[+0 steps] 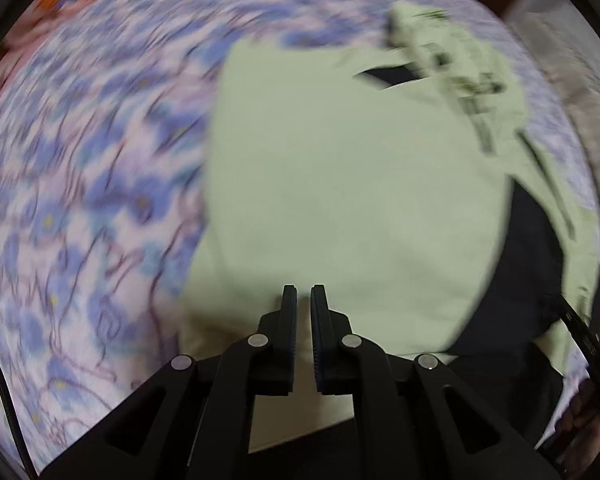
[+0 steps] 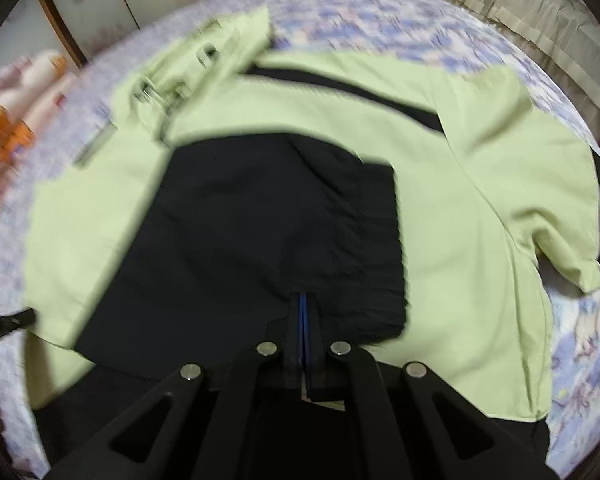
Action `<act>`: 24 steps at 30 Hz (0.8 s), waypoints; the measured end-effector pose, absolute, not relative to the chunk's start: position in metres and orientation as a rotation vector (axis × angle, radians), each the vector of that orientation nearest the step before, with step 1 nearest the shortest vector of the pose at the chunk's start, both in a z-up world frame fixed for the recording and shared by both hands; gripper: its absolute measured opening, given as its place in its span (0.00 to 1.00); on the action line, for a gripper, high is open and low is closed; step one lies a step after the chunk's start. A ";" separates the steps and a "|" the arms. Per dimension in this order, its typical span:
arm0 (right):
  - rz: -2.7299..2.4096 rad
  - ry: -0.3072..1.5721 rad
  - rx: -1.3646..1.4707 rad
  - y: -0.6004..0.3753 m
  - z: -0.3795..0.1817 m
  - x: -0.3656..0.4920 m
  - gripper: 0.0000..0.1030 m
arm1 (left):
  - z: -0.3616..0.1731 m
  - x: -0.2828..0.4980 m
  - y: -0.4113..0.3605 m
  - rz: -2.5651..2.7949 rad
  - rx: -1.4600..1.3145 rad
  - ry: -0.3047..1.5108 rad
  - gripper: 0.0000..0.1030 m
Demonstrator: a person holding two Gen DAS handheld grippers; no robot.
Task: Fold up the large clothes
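Observation:
A pale green jacket (image 1: 360, 180) with a black lining (image 2: 260, 220) lies spread on a floral bedspread (image 1: 80, 200). My left gripper (image 1: 304, 290) points steeply down at its near edge. Its jaws are closed to a thin slit with green cloth pinched in it. My right gripper (image 2: 304, 296) has its blue pads pressed together on the black cloth, whose wrinkles run to the fingertips. That black flap lies over the green body. The collar end (image 2: 188, 64), with dark lettering, lies at the far side. Each gripper's tip shows at the edge of the other's view: left gripper (image 2: 8, 322), right gripper (image 1: 592, 344).
Pink and orange soft things (image 2: 24, 92) lie at the bed's far left. Beige quilted bedding (image 2: 520, 4) runs along the far right, and pale wardrobe doors (image 2: 100, 0) stand behind. A person's hand (image 1: 580, 412) holds the right gripper. Both views are motion-blurred.

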State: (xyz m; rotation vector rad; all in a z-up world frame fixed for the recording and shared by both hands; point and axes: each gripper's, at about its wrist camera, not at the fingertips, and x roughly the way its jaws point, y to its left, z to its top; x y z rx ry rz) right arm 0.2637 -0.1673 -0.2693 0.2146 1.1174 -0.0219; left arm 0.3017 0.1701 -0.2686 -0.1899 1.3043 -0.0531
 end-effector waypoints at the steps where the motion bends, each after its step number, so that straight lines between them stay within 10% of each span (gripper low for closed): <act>1: 0.004 1.097 0.219 -0.162 -0.262 0.268 0.00 | -0.262 0.306 0.164 -0.079 -0.170 1.295 0.05; 24: 0.121 1.126 0.322 -0.061 -0.319 0.399 0.00 | -0.320 0.456 0.132 -0.257 -0.207 1.338 0.01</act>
